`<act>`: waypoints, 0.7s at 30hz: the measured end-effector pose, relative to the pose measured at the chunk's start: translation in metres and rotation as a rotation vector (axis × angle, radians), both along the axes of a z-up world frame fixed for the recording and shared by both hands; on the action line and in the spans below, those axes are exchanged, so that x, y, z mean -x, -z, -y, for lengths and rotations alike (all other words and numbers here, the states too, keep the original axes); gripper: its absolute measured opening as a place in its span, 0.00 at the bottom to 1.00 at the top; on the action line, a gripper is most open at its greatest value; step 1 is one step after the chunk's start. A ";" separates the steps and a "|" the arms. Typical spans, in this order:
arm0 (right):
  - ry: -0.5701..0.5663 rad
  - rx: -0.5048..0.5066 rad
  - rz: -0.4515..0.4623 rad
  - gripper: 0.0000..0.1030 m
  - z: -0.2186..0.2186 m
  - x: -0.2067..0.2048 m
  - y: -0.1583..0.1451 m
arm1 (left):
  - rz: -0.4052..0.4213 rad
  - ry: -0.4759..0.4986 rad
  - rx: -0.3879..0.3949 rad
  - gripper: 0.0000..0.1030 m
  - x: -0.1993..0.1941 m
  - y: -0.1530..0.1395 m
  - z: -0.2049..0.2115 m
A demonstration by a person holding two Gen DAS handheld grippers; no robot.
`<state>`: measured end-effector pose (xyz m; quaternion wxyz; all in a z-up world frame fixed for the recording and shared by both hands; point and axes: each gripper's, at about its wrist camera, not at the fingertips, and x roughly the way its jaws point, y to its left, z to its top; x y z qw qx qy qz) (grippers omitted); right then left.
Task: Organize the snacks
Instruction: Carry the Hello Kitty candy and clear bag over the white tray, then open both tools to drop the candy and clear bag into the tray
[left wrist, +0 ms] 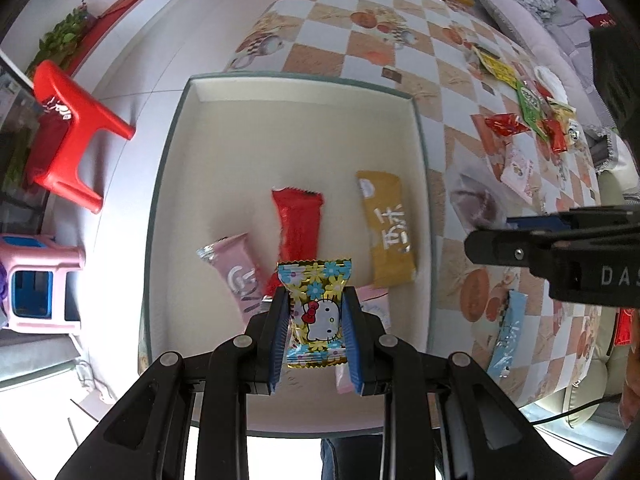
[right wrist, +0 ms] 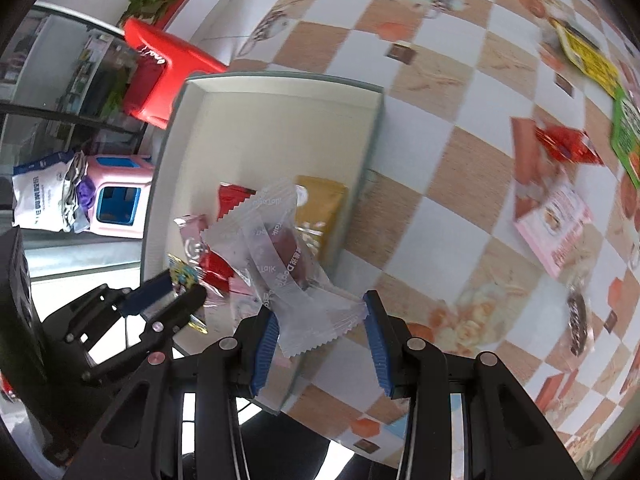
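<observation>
Snacks are lying partly inside a shallow cream-lined rectangular tray with a grey-green rim (left wrist: pixel 172 152) and partly scattered over the checked orange-and-white cloth covering the table (left wrist: pixel 384 40). Resting on the tray floor are a mustard-yellow flat packet with white lettering (left wrist: pixel 386 228), a red foil packet with crimped ends (left wrist: pixel 298 224) and a pale pink bar wrapper (left wrist: pixel 236 276).

The left gripper (left wrist: pixel 316 320) is pointing down over the near part of the tray, its blue pads clamping both sides of a gold flower-printed candy packet bearing a white cartoon cat (left wrist: pixel 316 312). The packet is standing upright between the pads, above the tray contents.

The right gripper (right wrist: pixel 320 332) is sitting over the tray's near right corner, where the rim meets the cloth. A translucent white wrapper holding a dark red sweet (right wrist: pixel 280 264) is hanging between its blue pads; the left pad is pressing on the wrapper and the crimped right end is reaching the right pad, so the gripper is closing on it with the jaws partly apart.

Further snacks are lying loose on the cloth to the right of the tray: a red foil candy (left wrist: pixel 506 124), a green sachet (left wrist: pixel 530 108), a yellow sachet (left wrist: pixel 498 68) and a light blue stick packet (left wrist: pixel 506 332).

Red plastic stool (left wrist: pixel 76 132) and pink plastic stool (left wrist: pixel 40 284) are standing on the floor beyond the table edge.
</observation>
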<state>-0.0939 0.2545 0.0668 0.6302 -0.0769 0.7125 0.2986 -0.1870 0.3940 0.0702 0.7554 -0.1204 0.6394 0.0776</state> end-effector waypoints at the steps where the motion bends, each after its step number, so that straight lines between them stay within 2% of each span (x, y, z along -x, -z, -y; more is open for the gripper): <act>1: -0.007 0.000 -0.001 0.42 -0.005 0.000 0.000 | -0.002 -0.003 0.000 0.27 0.001 0.001 -0.001; 11: -0.075 0.024 -0.018 0.42 -0.045 0.001 0.008 | -0.049 -0.029 0.013 0.28 0.017 0.015 -0.012; 13: -0.089 0.032 -0.028 0.43 -0.050 0.003 0.011 | -0.058 -0.031 0.026 0.29 0.022 0.019 -0.012; 14: -0.096 0.035 -0.041 0.45 -0.053 0.004 0.013 | -0.065 -0.030 0.023 0.33 0.024 0.021 -0.012; 15: -0.100 0.040 -0.049 0.53 -0.055 0.005 0.014 | -0.069 -0.028 0.020 0.46 0.025 0.021 -0.011; 16: -0.104 0.047 -0.054 0.70 -0.055 0.006 0.014 | -0.070 -0.027 0.015 0.53 0.026 0.022 -0.011; 17: -0.105 0.056 -0.048 0.79 -0.054 0.008 0.013 | -0.066 -0.030 0.009 0.68 0.028 0.020 -0.011; 18: -0.105 0.067 -0.037 0.91 -0.052 0.009 0.011 | -0.051 -0.035 0.005 0.76 0.030 0.017 -0.011; 19: -0.102 0.076 -0.028 0.97 -0.049 0.010 0.008 | -0.035 -0.036 0.005 0.76 0.031 0.014 -0.011; 21: -0.099 0.087 -0.023 0.99 -0.043 0.010 0.004 | 0.001 -0.031 -0.001 0.77 0.034 0.006 -0.010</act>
